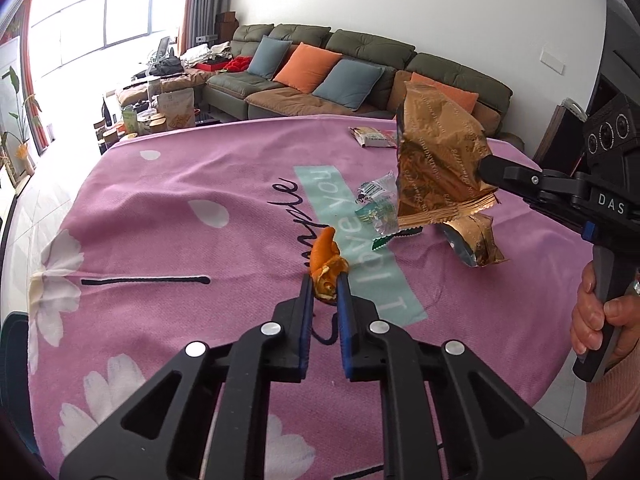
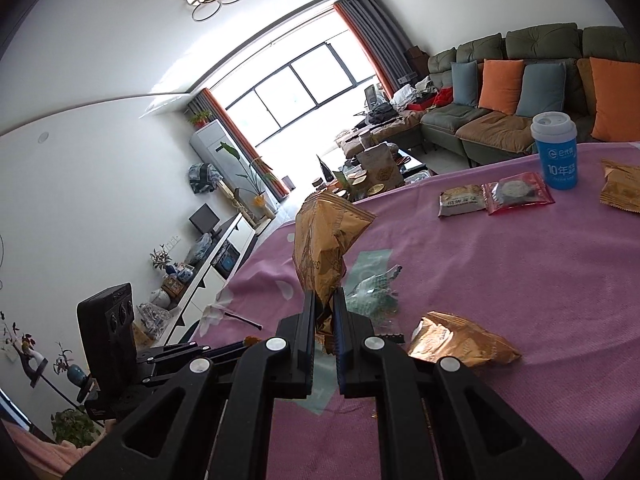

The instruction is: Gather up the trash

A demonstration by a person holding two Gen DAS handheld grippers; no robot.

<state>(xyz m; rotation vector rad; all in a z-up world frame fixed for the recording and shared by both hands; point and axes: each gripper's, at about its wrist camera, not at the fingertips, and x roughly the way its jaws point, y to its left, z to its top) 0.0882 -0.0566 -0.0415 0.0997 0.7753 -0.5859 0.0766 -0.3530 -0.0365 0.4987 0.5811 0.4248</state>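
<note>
My left gripper [image 1: 325,280] is shut on a curled orange peel [image 1: 326,262] and holds it just above the pink tablecloth [image 1: 180,240]. My right gripper [image 2: 323,300] is shut on a large gold snack wrapper [image 2: 324,240], lifted off the table; it also shows in the left wrist view [image 1: 436,160], with the right gripper [image 1: 490,174] coming in from the right. A second gold wrapper [image 1: 476,240] [image 2: 460,340] and a clear green-printed wrapper [image 1: 378,208] [image 2: 372,292] lie on the cloth.
Farther back on the table are a beige packet [image 2: 460,202], a red packet [image 2: 518,192], a blue cup with a white lid [image 2: 556,152] and another gold packet [image 2: 620,186]. A green sofa [image 1: 360,68] stands behind the table. A cluttered low table [image 1: 152,112] is at the left.
</note>
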